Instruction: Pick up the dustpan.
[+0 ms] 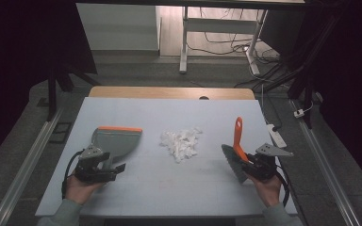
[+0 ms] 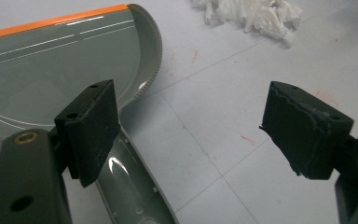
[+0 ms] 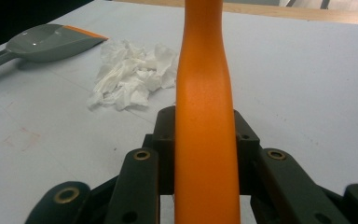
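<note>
On the tabletop (image 1: 160,183), my right claw (image 1: 258,162) grips the brush (image 1: 238,141); my left claw (image 1: 104,168), released, must grasp the dustpan (image 1: 115,139) before sweeping the tissue (image 1: 181,141).

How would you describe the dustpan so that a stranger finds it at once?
Start at the light blue table and find the white paper scraps in its middle. Left of them lies the dustpan, by the left hand-held gripper. It is grey with an orange front edge, unlike the brush.

no readable text, no labels, no brands, no numbers on anything
</note>
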`<state>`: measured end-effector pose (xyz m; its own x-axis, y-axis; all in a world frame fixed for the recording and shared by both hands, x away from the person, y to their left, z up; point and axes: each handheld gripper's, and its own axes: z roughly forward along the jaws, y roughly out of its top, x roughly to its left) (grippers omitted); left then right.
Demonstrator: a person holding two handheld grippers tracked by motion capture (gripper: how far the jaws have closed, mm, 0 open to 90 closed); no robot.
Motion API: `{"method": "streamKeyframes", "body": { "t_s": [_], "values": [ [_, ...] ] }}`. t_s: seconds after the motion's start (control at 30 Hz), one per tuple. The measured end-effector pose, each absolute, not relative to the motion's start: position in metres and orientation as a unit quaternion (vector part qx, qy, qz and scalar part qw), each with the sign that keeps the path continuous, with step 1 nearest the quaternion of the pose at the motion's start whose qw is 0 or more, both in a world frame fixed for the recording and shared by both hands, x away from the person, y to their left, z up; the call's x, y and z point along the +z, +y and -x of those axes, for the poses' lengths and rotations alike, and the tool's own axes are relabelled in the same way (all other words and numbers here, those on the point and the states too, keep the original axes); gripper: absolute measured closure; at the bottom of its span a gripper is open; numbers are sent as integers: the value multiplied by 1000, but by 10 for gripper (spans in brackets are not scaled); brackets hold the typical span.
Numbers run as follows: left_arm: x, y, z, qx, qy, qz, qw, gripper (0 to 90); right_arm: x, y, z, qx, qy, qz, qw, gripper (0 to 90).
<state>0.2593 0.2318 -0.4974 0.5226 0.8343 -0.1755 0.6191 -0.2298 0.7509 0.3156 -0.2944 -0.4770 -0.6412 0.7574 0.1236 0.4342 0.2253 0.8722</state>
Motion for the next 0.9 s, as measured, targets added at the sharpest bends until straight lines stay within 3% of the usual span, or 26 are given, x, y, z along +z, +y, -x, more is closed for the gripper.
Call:
{"method": "streamKeyframes", "body": {
  "t_s": [0.9],
  "values": [
    [-484, 219, -255, 135, 459, -776, 411, 212, -474, -294, -313, 489, 762, -386, 175, 703]
  ]
}}
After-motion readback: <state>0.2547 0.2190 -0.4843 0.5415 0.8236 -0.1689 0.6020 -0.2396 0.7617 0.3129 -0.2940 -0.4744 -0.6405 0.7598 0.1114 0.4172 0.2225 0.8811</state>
